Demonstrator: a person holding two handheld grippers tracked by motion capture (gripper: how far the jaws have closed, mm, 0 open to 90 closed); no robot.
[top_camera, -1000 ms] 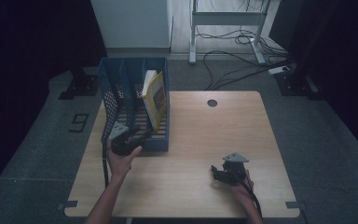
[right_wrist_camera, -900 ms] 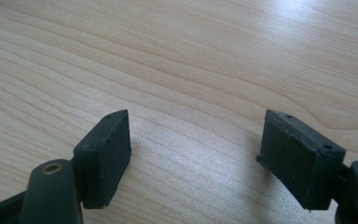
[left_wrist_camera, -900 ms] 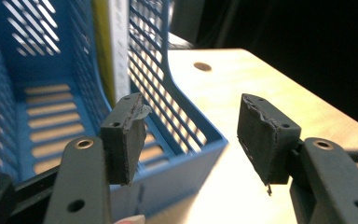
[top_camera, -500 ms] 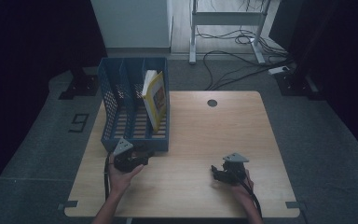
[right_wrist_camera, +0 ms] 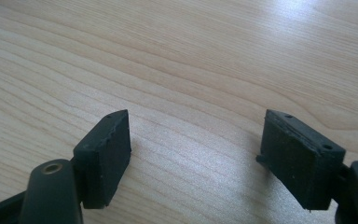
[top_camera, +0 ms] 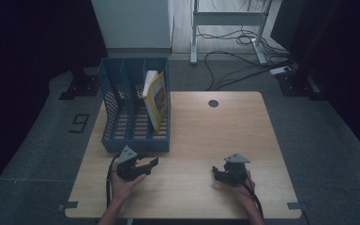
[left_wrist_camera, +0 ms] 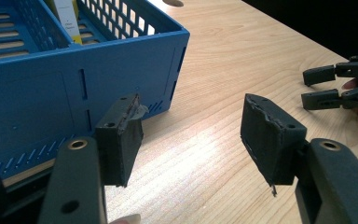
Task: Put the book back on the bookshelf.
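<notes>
A blue slotted file rack (top_camera: 136, 112) stands on the wooden table (top_camera: 215, 136) at about ten o'clock from the table's centre, split into three long compartments. The compartment nearest the table's middle holds a yellow-covered book (top_camera: 155, 101), standing on edge and leaning; the other two show bare slatted floors. In the left gripper view the book (left_wrist_camera: 67, 18) is cut off at the frame's top, so its cover cannot be read. The left gripper (top_camera: 143, 166) sits just in front of the rack's near wall, at about seven o'clock; its jaws have just been opening and stand apart with nothing between them. The right gripper (top_camera: 215, 172) rests at about five o'clock, well apart from the rack, jaws wide over bare wood and holding nothing. The floor around the table is too dark to make out.
</notes>
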